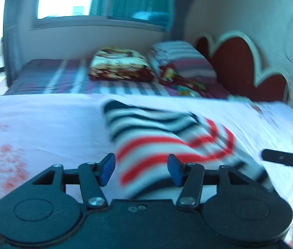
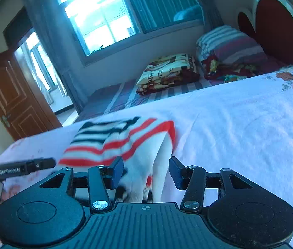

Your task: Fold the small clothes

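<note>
Both pairs of blue-padded fingers stand apart, pressing nothing. The left gripper (image 1: pixel 141 170) hangs over the near edge of the striped garment (image 1: pixel 167 141), cloth showing in its gap; the right gripper (image 2: pixel 146 173) likewise has a fold between its spread pads. The garment lies partly folded on the white floral bedsheet (image 2: pixel 239 124). Beyond are a folded blanket (image 2: pixel 167 72), a striped pillow (image 2: pixel 229 43) and a red headboard (image 1: pixel 239 62).

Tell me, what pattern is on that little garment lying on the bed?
Stripes on white: the garment has dark bands at one end, red elsewhere. Clearest in the left wrist view.
</note>
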A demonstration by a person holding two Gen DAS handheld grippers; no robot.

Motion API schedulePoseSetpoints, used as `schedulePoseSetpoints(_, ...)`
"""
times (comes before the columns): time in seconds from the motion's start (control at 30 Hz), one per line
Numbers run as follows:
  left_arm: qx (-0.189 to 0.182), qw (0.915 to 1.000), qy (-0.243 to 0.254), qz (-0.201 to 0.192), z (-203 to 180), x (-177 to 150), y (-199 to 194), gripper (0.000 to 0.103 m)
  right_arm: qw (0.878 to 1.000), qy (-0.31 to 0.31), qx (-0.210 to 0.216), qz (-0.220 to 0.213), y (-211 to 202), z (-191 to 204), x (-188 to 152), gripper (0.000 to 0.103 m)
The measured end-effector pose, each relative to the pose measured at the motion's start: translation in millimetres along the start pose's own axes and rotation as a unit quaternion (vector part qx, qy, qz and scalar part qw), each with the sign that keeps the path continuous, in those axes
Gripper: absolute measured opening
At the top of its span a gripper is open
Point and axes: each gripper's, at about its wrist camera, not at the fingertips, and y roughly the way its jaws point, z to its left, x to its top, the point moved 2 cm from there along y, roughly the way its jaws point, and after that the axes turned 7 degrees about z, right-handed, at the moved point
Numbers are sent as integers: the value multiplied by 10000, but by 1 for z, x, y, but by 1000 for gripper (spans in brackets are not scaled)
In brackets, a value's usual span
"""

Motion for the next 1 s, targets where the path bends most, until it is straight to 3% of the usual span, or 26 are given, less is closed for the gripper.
schedulePoseSetpoints(0.07, -70, 9993, -339, 119, 18, 8, 13, 51, 9990, 383, 135, 173, 18, -10, 21, 49)
schedulePoseSetpoints(0.17, -502, 9951, -744, 424, 33, 15, 36, 51, 9914, 1119, 452, 507, 53, -32, 42, 49)
schedulePoseSetpoints(0.27, -697, 9921, -907, 508, 38, 18, 49, 51, 9873, 1350, 480, 685, 77, -45, 52, 46)
schedulePoseSetpoints(0.3, -689, 9923, -885, 534, 37, 20, 53, 51, 9898, 1236, 380, 595, 79, -46, 54, 34)
schedulePoseSetpoints(0.33, -670, 9925, -848, 564, 36, 20, 55, 51, 9941, 970, 208, 448, 78, -44, 55, 8)
schedulePoseSetpoints(0.43, -474, 9958, -416, 662, 24, 23, 61, 50, 9998, 87, -138, 82, 72, -31, 47, 8)
schedulePoseSetpoints(0.5, -236, 9970, -63, 739, 14, 23, 70, 51, 9982, -311, -497, 108, 79, -28, 39, 8)
schedulePoseSetpoints(0.57, -98, 9968, 152, 784, 6, 21, 79, 51, 9967, -426, -614, 322, 90, -31, 29, 8)
schedulePoseSetpoints(0.73, 105, 9961, 393, 788, -3, 22, 77, 51, 9964, -409, -685, 269, 75, -23, 29, 9)
schedulePoseSetpoints(0.83, -21, 9979, 402, 511, -2, 21, 44, 48, 9979, -513, -369, 132, 44, -7, 31, 8)
schedulePoseSetpoints(1.0, -297, 9980, 403, 390, -13, -11, -4, 49, 9885, -1470, 62, 351, 2, 42, -7, 8)
